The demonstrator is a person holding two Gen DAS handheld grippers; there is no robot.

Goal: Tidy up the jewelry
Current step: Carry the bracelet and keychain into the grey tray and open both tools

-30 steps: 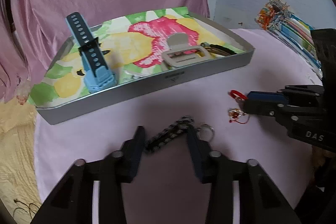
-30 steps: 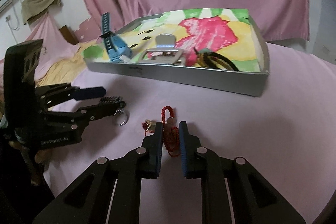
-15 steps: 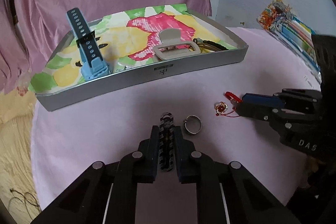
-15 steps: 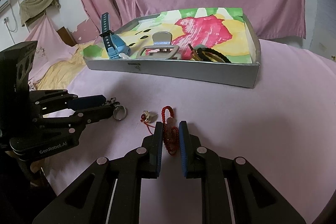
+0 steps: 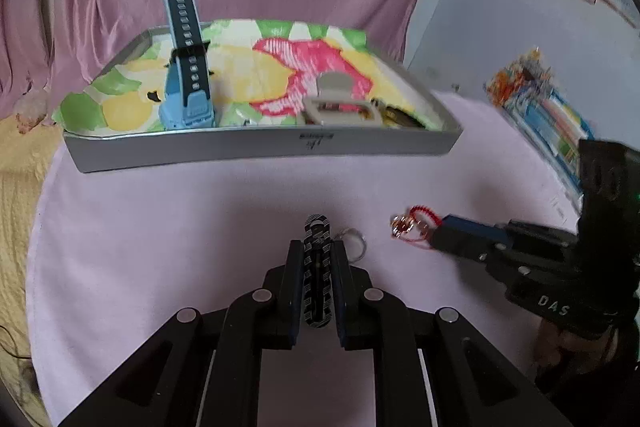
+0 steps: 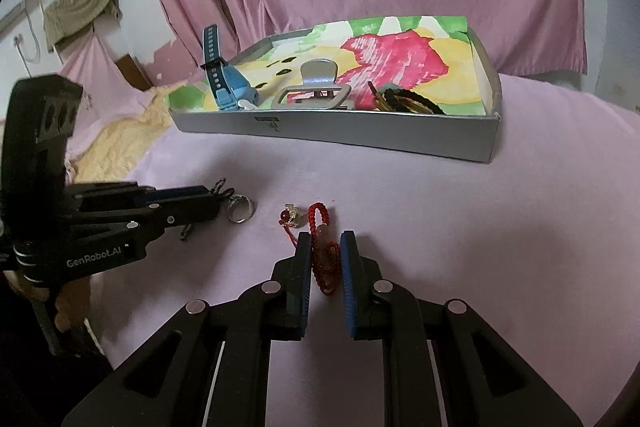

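My left gripper is shut on a black-and-white patterned bracelet that carries a silver ring, just above the pink table. My right gripper is shut on a red beaded bracelet with a gold, red-stoned charm lying in front of it. The grey tray with a flowered liner stands beyond. It holds a blue watch, a silver buckle piece and dark bangles.
The round pink table drops off at its edge on the left, by a yellow blanket. A colourful packet bundle lies at the table's right side. Pink curtains hang behind the tray.
My left gripper closed on the patterned bracelet and drew it upright between the fingers. The right gripper stays closed on the red bracelet. Both views have shifted slightly relative to the tray.
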